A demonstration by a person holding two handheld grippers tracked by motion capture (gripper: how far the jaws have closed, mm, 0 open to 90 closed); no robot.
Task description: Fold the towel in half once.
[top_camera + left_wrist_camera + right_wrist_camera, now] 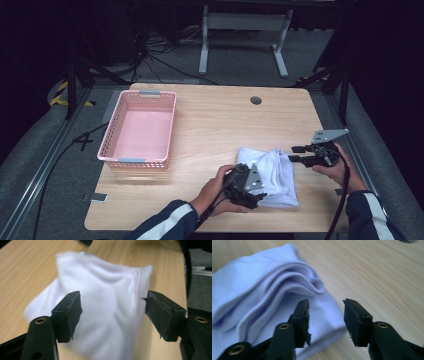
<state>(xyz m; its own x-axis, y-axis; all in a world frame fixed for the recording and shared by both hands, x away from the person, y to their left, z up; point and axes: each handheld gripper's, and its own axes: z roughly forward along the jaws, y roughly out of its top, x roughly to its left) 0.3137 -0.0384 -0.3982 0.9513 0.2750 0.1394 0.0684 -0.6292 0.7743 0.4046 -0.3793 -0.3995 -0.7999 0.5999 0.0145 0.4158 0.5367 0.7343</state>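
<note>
A white towel [272,172] lay folded into a thick, roughly rectangular bundle on the wooden desk [215,120], in its near right part, close to the near edge and somewhat in from the right edge. Its layers were stacked unevenly, with ribbed hems [262,277] showing along one side and soft bulges and creases on top. Its fabric [107,302] looked soft and finely knit, plain and unmarked.
</note>
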